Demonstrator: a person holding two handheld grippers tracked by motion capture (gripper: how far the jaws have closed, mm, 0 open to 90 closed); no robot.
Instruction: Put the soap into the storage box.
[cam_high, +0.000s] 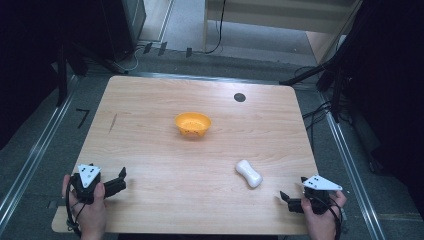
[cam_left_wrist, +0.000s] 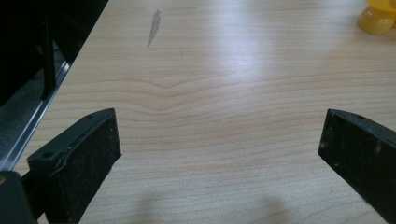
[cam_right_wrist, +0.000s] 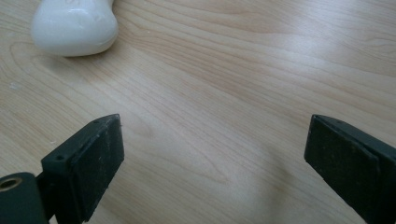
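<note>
An orange bowl (cam_high: 192, 124) stands near the middle of the wooden table (cam_high: 150, 100); its edge shows at the top right of the left gripper view (cam_left_wrist: 380, 16). A white, glossy, peanut-shaped object (cam_high: 249, 173) lies toward the front right and shows at the top left of the right gripper view (cam_right_wrist: 74, 23). My left gripper (cam_high: 120, 181) (cam_left_wrist: 219, 135) rests open at the front left corner over bare wood. At the front right, a little short of the white object, my right gripper (cam_high: 287, 200) (cam_right_wrist: 212, 135) is open too, with nothing between its jaws.
A small black disc (cam_high: 239, 97) sits in the table top at the back right. A dark scuff mark (cam_high: 113, 122) (cam_left_wrist: 154, 28) marks the wood at the left. Metal rails (cam_high: 30, 160) run along the floor on both sides of the table.
</note>
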